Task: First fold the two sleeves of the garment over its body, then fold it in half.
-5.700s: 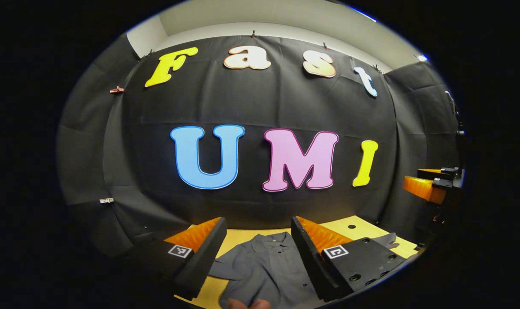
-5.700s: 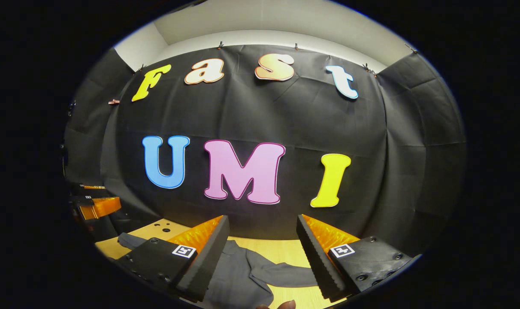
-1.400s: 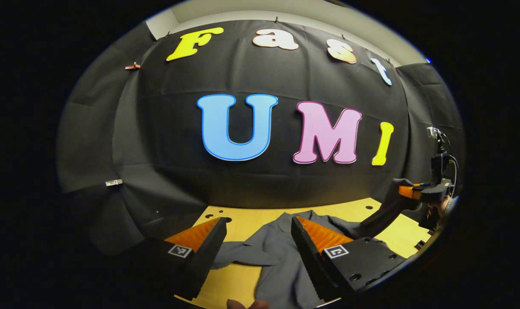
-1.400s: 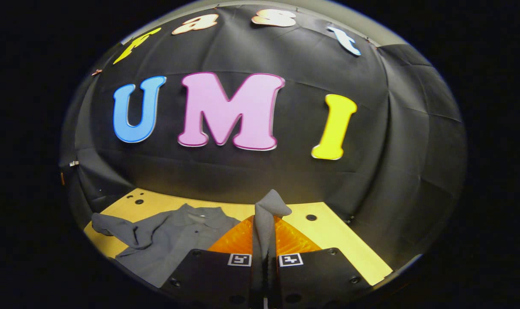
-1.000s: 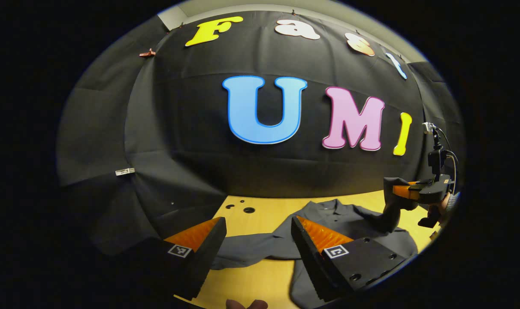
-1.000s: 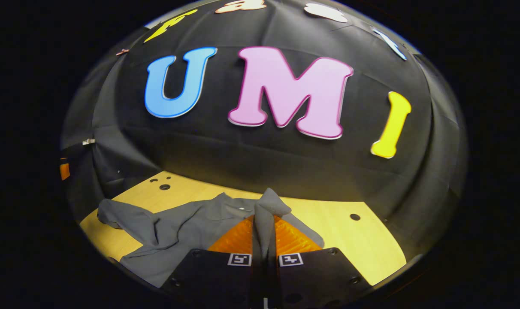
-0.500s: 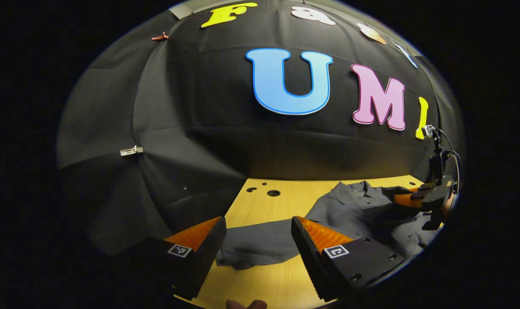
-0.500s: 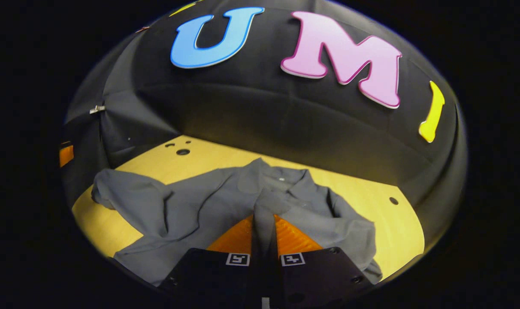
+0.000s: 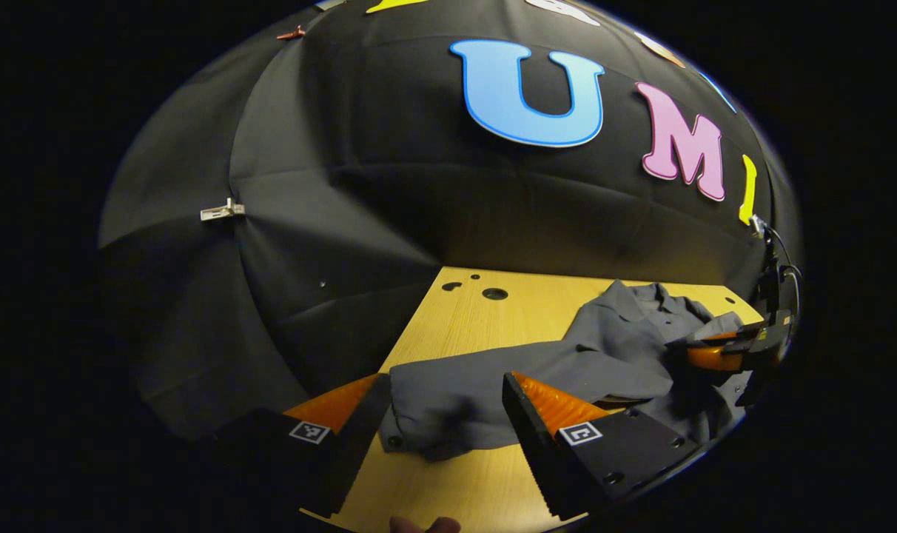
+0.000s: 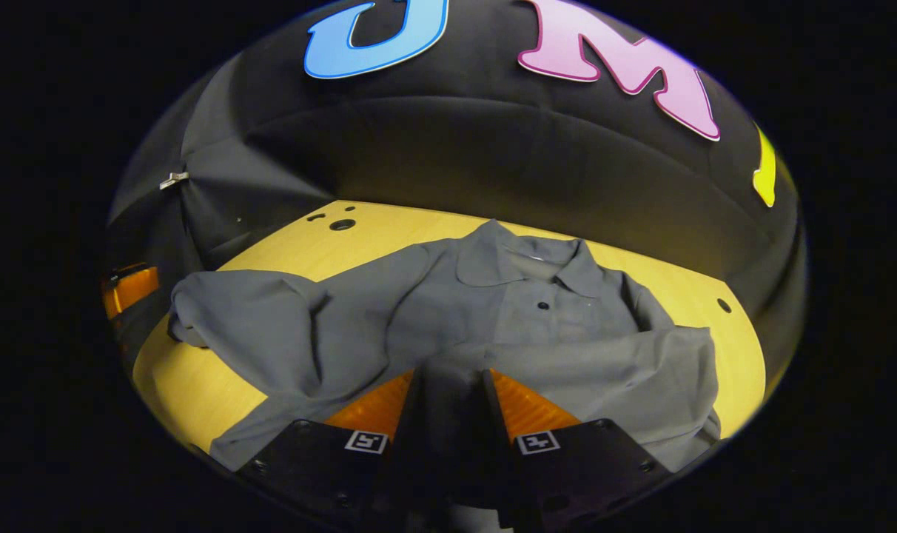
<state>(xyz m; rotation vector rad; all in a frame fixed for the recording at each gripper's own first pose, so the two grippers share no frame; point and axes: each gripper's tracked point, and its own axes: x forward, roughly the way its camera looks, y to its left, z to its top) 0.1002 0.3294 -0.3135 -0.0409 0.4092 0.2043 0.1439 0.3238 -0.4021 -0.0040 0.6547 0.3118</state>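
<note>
On the table, the shirt lies flat with its right sleeve across its body and the cuff between my right hand-held gripper, whose fingers look slightly parted; I cannot tell if they grip. My left hand-held gripper is spread around the left sleeve, not pinching. If I close high, I may catch only a wrinkle and drag the shirt crooked.

Your right gripper has carried its sleeve across the shirt body and down; its fingers have parted slightly, cloth still between them. Your left gripper, fingers apart, has swung down toward the other sleeve, now between its fingers.
</note>
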